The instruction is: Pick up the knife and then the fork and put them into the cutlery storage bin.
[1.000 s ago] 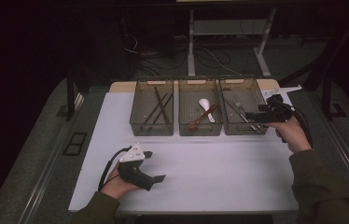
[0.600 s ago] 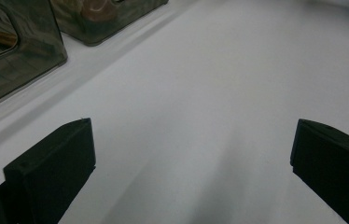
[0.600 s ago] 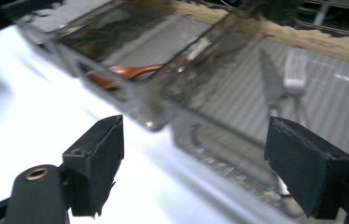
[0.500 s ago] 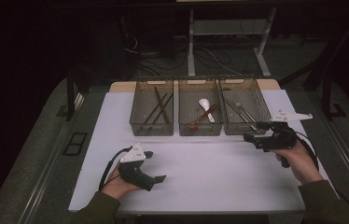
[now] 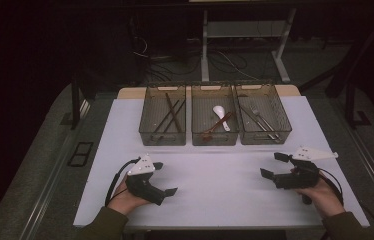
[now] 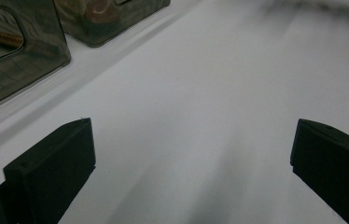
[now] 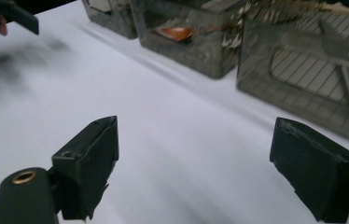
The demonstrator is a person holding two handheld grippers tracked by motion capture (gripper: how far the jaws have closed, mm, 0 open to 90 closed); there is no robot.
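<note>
Left hand-held gripper (image 5: pixel 164 178) low at near-left, gripped from below by left hand (image 5: pixel 125 199), sleeve entering from bottom edge. Jaws spread wide, aimed right and slightly forward, nothing between them. Right hand-held gripper (image 5: pixel 271 166) low at near-right, held by right hand (image 5: pixel 320 194), forearm entering from bottom-right corner. Jaws aimed left, toward the other gripper, just been opening, now wide apart, nothing between them. Grey three-cornered plates on top of both. Both well apart.
</note>
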